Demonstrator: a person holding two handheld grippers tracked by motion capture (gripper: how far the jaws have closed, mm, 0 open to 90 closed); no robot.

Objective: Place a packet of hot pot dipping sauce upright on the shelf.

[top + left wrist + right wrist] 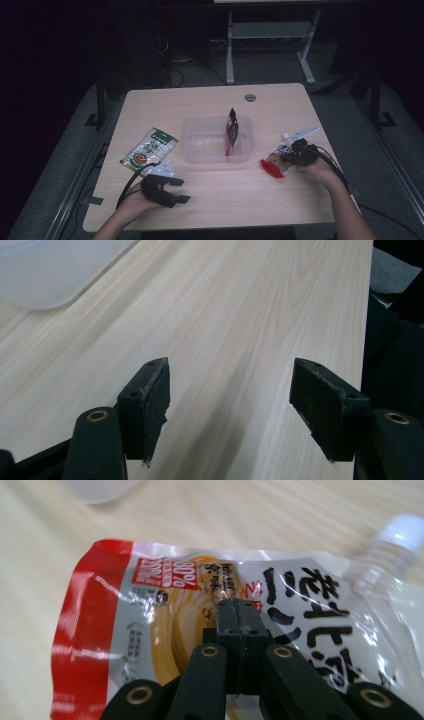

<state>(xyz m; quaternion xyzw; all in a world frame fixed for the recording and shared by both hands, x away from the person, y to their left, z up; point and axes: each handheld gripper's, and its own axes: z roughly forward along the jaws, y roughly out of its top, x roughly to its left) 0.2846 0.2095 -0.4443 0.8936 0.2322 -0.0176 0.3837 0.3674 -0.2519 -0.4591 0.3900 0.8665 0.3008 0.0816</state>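
Pale wooden table [215, 200] seen from above in a dim room, forearms entering from the near edge. At centre, a clear plastic bin [200, 150], holding one dark red snack packet [232, 131] that stands on edge against the right end. Left of the bin, flat on the wood, a green-topped food packet [149, 148], untouched and well apart from the bin. Right of the bin, near the table's right edge, a red-and-white spouted pouch [276, 161] with a white screw cap, lying flat.

Right gripper [238, 611] pressed down over the spouted pouch [165, 610], jaws clenched together with no gap; whether film is pinched between them or merely touched cannot be told, as the pouch looks flat on the wood. Left gripper [230, 395] hovering low above bare wood near the front left, jaws spread wide and holding nothing, a corner of the bin [35, 275] just ahead.

Likely sorting packets into the bin: one packet in, pouch just being taken, green-topped packet left to collect afterwards. Roughly a third done.
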